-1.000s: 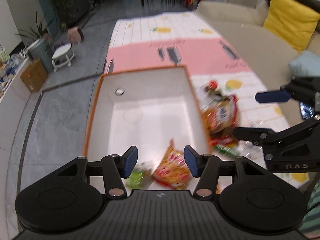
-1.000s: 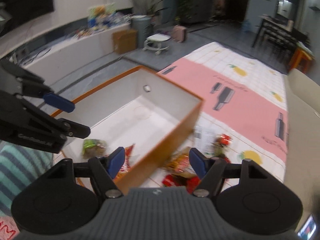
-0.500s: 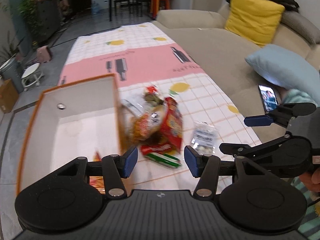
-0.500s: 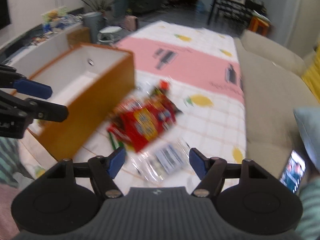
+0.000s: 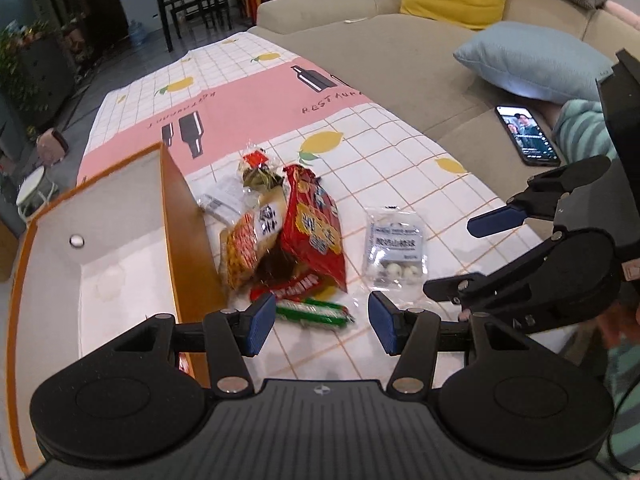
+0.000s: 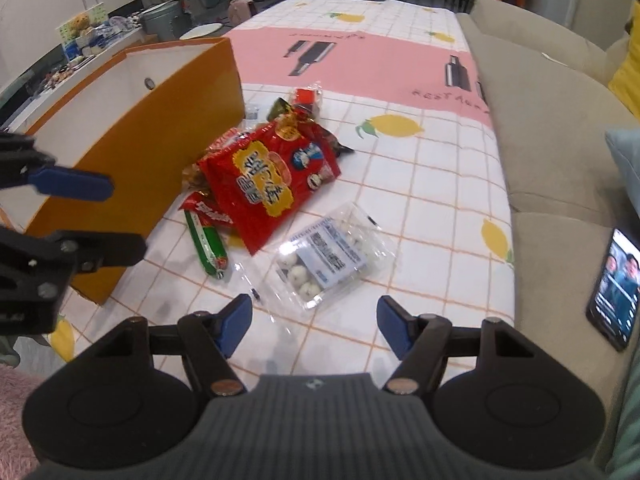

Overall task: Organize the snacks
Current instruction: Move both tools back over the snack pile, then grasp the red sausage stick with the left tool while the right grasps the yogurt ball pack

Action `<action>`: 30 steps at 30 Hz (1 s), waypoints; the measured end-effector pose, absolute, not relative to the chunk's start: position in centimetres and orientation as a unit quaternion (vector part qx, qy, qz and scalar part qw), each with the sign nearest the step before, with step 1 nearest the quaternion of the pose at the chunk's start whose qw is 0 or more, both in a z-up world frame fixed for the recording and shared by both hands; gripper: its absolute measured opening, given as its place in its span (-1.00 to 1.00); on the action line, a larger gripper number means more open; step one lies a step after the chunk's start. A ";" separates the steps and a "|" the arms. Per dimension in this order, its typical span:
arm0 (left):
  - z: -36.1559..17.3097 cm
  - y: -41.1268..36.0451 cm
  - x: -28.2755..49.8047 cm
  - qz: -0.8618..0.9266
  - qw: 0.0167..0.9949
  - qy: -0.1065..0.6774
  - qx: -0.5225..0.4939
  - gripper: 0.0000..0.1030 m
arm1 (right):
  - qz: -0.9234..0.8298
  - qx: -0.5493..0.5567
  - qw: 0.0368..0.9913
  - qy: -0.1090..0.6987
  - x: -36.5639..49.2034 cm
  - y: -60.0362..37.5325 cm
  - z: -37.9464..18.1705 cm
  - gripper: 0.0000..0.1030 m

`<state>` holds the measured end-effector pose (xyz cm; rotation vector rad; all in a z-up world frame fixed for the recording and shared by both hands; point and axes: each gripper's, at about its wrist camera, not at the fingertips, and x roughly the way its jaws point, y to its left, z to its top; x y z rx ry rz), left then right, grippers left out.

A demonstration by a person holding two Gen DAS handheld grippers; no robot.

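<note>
We held our left gripper and right gripper with jaws apart, gripping nothing. At mid-frame, the red crinkly snack bag topped a pile beside the orange-walled white-lined box, with the clear packet of white balls just right on the checked surface.

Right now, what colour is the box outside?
Orange box, white inside; right wrist view shows it best.

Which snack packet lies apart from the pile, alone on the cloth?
The clear packet of small white balls with a white label. It lies by itself on the checked cloth, while the red bag and the others are heaped beside the orange box.
</note>
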<state>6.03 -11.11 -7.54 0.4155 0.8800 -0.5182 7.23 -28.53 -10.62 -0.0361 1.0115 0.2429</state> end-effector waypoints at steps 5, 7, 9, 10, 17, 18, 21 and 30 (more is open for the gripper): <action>-7.5 -11.7 9.0 -0.248 0.853 0.424 0.178 0.22 | 0.105 -0.019 0.854 0.510 9.6 -28.0 -11.5 0.31; -7.7 -12.1 10.2 -0.248 0.854 0.426 0.168 0.22 | 0.097 -0.002 0.846 0.524 10.8 -28.1 -11.9 0.32; -8.0 -12.5 11.2 -0.249 0.854 0.426 0.166 0.22 | 0.089 0.010 0.840 0.534 11.9 -28.4 -12.5 0.32; -8.2 -12.7 11.9 -0.250 0.853 0.427 0.165 0.22 | 0.087 0.015 0.838 0.538 12.3 -28.4 -12.7 0.32; -10.1 -13.7 15.1 -0.241 0.838 0.466 0.150 0.01 | 0.077 0.060 0.824 0.559 14.6 -29.0 -14.2 0.43; -10.2 -13.7 15.2 -0.242 0.836 0.470 0.147 -0.09 | 0.076 0.064 0.822 0.560 14.8 -29.1 -14.4 0.44; -10.3 -13.8 15.1 -0.250 0.835 0.468 0.144 -0.27 | 0.075 0.064 0.820 0.563 15.3 -28.9 -14.9 0.44; -10.0 -14.5 14.7 -0.286 0.826 0.474 0.106 -0.55 | 0.057 0.018 0.829 0.556 15.2 -29.7 -15.1 0.44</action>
